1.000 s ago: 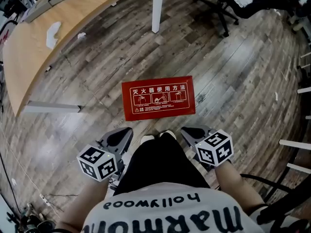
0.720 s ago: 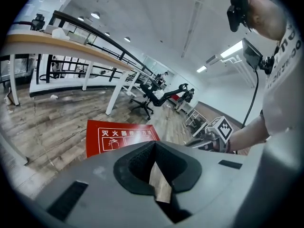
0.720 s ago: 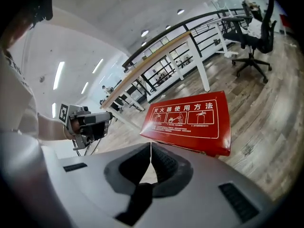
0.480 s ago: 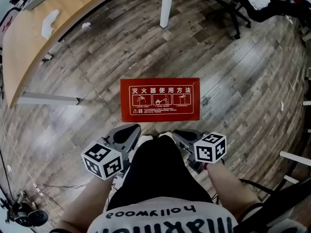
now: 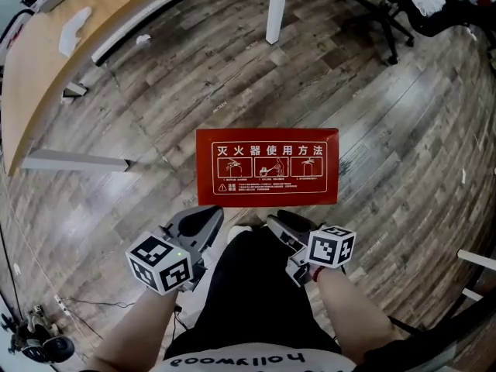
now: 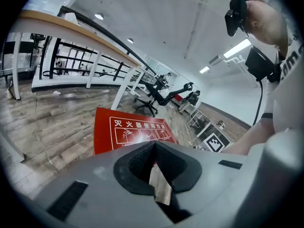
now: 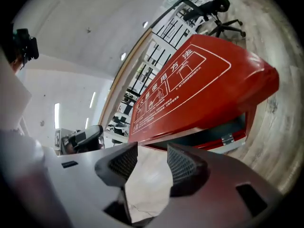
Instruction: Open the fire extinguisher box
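Note:
The red fire extinguisher box (image 5: 267, 167) lies flat on the wood floor, its lid printed with white instructions. In the head view both grippers hover just short of its near edge, one on each side of my legs. My left gripper (image 5: 212, 215) is shut, its pads meeting at the tip (image 6: 153, 145), and the box lid (image 6: 128, 129) lies beyond it. My right gripper (image 5: 280, 222) has just been opening; its jaws (image 7: 152, 152) stand apart with nothing between them. The box (image 7: 204, 87) sits close ahead, with a dark band and a silver latch (image 7: 228, 139) under the lid's edge.
A curved wooden desk (image 5: 54, 68) runs along the upper left, with a white leg (image 5: 277, 10) behind the box. An office chair (image 5: 384, 14) stands at the upper right. Cables (image 5: 35, 339) lie at the lower left, and white bars (image 5: 479, 259) at the right edge.
Both grippers have sunk and come closer to the box's near edge. The right gripper has rolled, its marker cube now facing differently. The box looks larger and nearer.

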